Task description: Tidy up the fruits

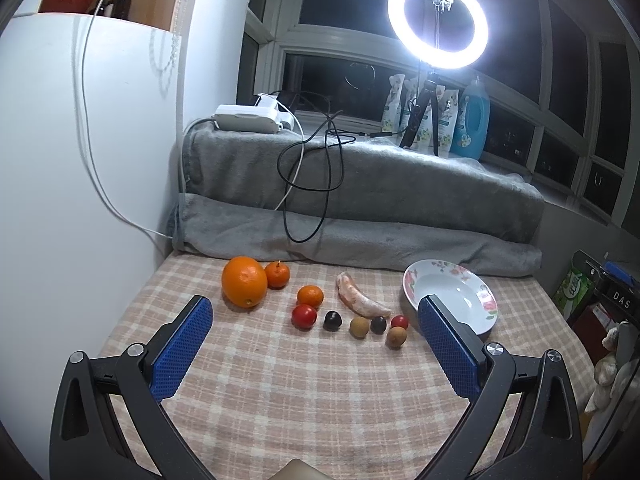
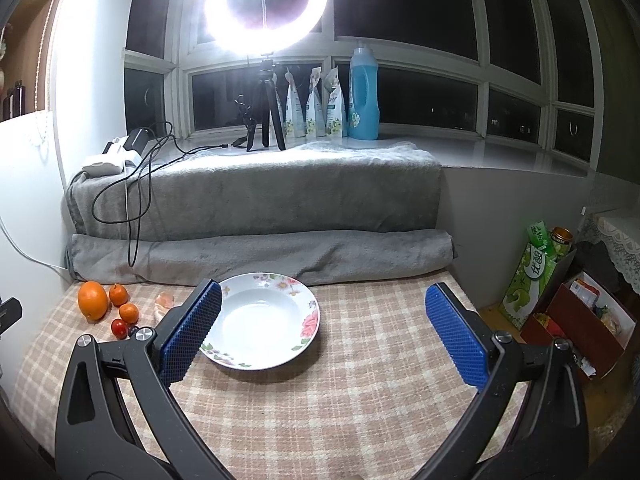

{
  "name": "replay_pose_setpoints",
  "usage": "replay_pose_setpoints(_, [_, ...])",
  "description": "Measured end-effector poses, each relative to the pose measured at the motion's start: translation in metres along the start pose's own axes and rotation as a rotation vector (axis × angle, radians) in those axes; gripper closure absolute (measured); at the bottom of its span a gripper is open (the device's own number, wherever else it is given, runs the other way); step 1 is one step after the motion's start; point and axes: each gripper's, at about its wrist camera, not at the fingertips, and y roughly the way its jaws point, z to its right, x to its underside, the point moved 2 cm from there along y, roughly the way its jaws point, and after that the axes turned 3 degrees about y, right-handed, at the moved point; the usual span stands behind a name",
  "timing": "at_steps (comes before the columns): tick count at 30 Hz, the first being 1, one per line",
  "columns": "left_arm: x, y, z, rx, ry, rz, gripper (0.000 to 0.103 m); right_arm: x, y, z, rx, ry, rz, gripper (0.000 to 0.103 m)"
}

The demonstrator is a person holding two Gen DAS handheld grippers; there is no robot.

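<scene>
Fruits lie on the checked cloth in the left wrist view: a big orange [image 1: 244,287], two small tangerines [image 1: 277,274] [image 1: 310,296], a red tomato [image 1: 304,316], a peeled pinkish piece [image 1: 362,301], and several small dark, tan and red fruits [image 1: 359,327]. An empty floral plate [image 1: 450,295] stands to their right; it also shows in the right wrist view [image 2: 260,320]. My left gripper [image 1: 314,312] is open and empty, short of the fruits. My right gripper [image 2: 322,304] is open and empty over the plate's near side. The big orange [image 2: 93,300] shows at far left there.
A folded grey blanket [image 1: 360,200] with cables lies behind the cloth. A ring light on a tripod [image 2: 266,4], pouches and a blue bottle [image 2: 363,96] stand on the sill. A white cabinet [image 1: 80,160] is at left. Boxes [image 2: 580,316] stand right of the table edge.
</scene>
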Motion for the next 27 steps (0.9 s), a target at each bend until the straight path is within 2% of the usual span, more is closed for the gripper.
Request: replay_pose_setpoints(27, [0.003,0.003,0.001,0.002,-0.006,-0.008,0.001,0.003,0.012,-0.004,-0.006,-0.005,-0.023,0.0])
